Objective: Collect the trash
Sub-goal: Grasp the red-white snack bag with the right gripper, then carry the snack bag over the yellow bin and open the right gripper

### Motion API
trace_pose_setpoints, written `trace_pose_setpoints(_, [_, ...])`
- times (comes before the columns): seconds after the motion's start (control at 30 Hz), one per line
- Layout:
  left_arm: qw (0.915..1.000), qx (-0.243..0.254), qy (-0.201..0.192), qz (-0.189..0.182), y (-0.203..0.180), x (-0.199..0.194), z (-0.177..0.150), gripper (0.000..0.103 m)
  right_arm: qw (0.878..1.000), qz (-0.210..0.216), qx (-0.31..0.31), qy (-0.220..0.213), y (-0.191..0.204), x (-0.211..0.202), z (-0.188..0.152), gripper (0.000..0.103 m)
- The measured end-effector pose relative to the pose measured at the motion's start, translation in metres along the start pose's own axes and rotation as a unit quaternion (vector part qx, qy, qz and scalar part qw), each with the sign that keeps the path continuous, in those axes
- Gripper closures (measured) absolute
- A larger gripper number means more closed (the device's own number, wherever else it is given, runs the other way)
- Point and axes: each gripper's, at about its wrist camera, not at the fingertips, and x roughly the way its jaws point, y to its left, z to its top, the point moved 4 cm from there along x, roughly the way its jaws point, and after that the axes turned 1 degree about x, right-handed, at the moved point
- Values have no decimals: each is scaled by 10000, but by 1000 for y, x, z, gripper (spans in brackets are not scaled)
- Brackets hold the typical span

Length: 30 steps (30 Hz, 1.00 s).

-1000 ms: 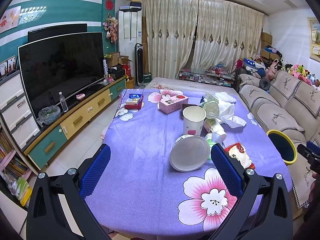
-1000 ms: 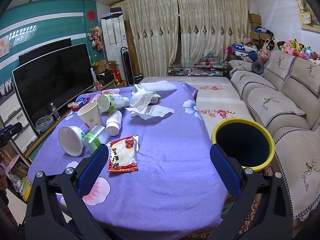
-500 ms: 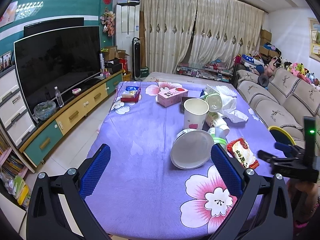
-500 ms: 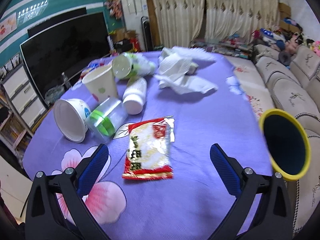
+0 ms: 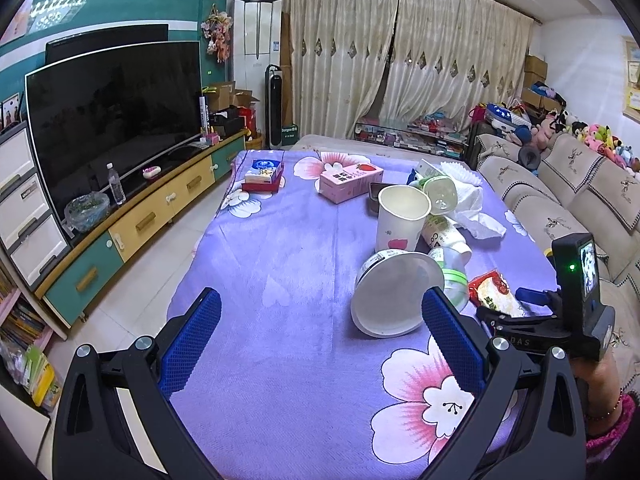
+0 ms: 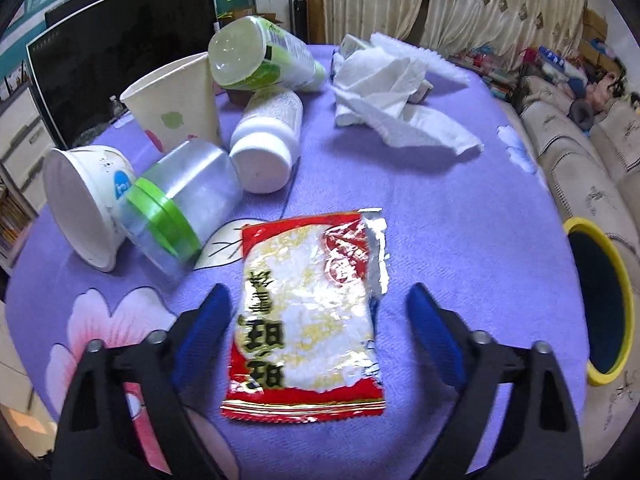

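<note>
Snack packet (image 6: pixel 308 316) now between closing fingers (image 6: pixel 208 316).

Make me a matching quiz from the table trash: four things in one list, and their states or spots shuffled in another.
Things:
1 snack packet
2 paper cup
3 green-lidded jar
4 crumpled tissue

States:
A upright, mouth up
B lying flat between the closing right claw's jaws, untouched
C on its side against the white tub
D loose heap at the far end

Pairs: 1-B, 2-A, 3-C, 4-D
</note>
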Motion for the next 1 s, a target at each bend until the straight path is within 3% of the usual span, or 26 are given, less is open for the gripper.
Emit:
trace_pose_setpoints(0.1, [10000, -15, 43, -26, 0, 3, -2, 4, 10000, 15, 31, -21, -4, -3, 1, 41])
trace_pose_setpoints(0.27, [10000, 12, 72, -58, -3, 8, -3, 4, 9999, 65, 117, -53, -13, -7, 0, 57])
trace_pose_setpoints(0.4, [10000, 50, 56, -63, -6, 9, -3, 4, 9993, 223, 288, -106, -24, -13, -1, 65])
trace_pose_setpoints(0.63, [9997, 175, 79, -132, -17, 16, -2, 4, 9960, 365, 670, -461, -58, -40, 9, 67])
trace_pose_setpoints(0.8, [9992, 271, 160, -226, -28, 26, -4, 4, 9915, -189, 1081, -695, -122, -55, 20, 66])
trace_pose_setpoints(1.0, [9987, 268, 260, -349, -37, 44, -2, 4, 9789, -791, 1802, -552, -215, -45, 14, 65])
